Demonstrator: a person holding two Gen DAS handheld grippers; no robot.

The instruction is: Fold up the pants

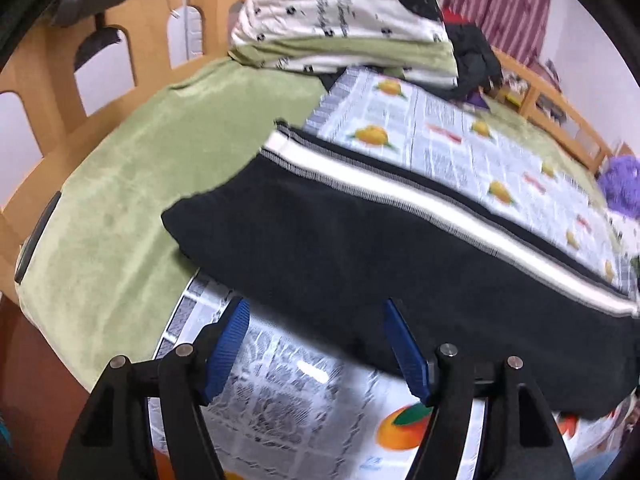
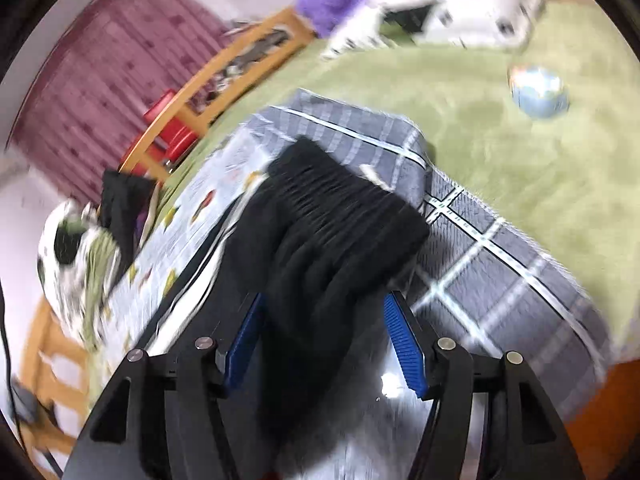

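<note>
Fruit-print cloth [image 1: 280,392]: columns of newspaper-style print, too blurred to read
White patterned bedding [image 1: 340,4]: lines of script lettering, not legible
Black pants [image 1: 360,248]: no label or brand readable
Right wrist view: motion blur, no text can be read

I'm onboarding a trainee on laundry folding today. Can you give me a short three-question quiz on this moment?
1. True or false: the left tool is clamped on the black pants.
2. What colour is the stripe along the pants' side? A) red B) white C) yellow
3. What fruit is printed on the cloth under the pants?

Key: 1. False, its pads stand apart, nothing pinched. 2. B. 3. Oranges.
</note>
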